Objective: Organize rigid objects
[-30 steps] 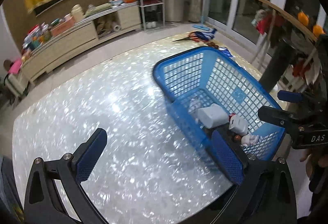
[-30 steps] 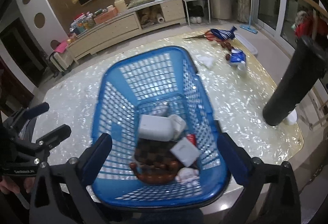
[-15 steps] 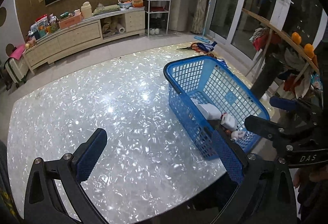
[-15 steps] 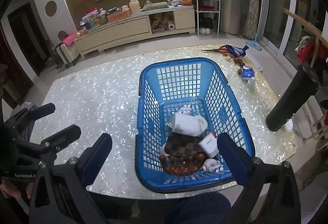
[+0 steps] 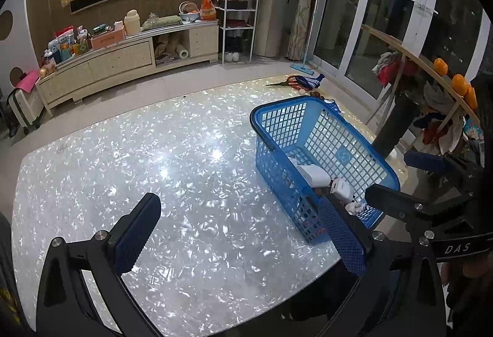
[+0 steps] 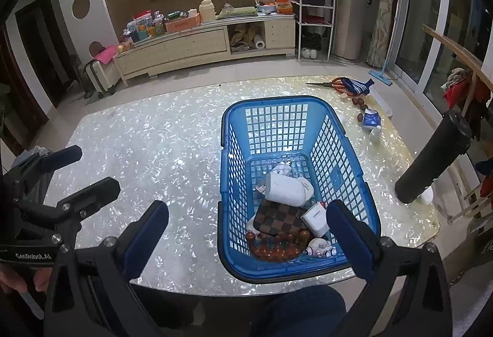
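The blue lattice basket (image 6: 295, 121) stands upright near the table's front edge. Inside lie a white pouch (image 6: 288, 189), a brown checkered wallet (image 6: 277, 218) and a small white box (image 6: 317, 218) beside it — with reddish-brown beads (image 6: 274, 249) and a small white figurine (image 6: 319, 246) at the near wall.

Basket (image 6: 295, 267) blue; wallet (image 6: 279, 218) brown checkered; pouch (image 6: 286, 189) white; table (image 6: 160, 158) pearly white (mosaic flecks); tube (image 6: 431, 158) black.
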{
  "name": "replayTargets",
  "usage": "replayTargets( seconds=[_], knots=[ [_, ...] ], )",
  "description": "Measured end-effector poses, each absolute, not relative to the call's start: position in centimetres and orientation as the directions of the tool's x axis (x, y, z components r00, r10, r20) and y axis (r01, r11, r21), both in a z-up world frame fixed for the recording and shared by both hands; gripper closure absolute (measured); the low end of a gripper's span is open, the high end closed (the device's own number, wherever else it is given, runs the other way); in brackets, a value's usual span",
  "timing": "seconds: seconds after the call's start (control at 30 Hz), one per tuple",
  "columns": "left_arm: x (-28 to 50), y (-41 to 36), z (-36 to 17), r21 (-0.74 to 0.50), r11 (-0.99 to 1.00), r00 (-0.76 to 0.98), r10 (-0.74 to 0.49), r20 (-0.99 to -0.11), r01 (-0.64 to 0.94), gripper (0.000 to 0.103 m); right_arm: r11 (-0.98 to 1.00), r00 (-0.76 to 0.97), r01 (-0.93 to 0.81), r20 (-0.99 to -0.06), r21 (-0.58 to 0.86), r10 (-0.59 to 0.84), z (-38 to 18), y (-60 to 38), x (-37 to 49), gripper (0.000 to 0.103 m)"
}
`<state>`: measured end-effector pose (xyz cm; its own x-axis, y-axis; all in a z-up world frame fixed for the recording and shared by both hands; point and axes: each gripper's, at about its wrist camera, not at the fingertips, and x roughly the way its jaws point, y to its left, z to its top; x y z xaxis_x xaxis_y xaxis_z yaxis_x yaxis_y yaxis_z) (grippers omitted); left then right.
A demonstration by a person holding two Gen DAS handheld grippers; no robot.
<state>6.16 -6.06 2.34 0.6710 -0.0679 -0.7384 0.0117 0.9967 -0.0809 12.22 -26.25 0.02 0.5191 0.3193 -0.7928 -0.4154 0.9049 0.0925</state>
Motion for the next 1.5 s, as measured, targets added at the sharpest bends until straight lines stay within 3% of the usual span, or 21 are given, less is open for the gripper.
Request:
replayTargets(
  seconds=[1.5],
  knots=[
    [6.16,-6.11,2.74,-0.063,0.997,0.691,-0.072,-0.719,0.038,0.000,0.905,0.521,-0.414,-0.791,0.093,0.320,0.49,-26.22,11.40,0.000]
  ],
)
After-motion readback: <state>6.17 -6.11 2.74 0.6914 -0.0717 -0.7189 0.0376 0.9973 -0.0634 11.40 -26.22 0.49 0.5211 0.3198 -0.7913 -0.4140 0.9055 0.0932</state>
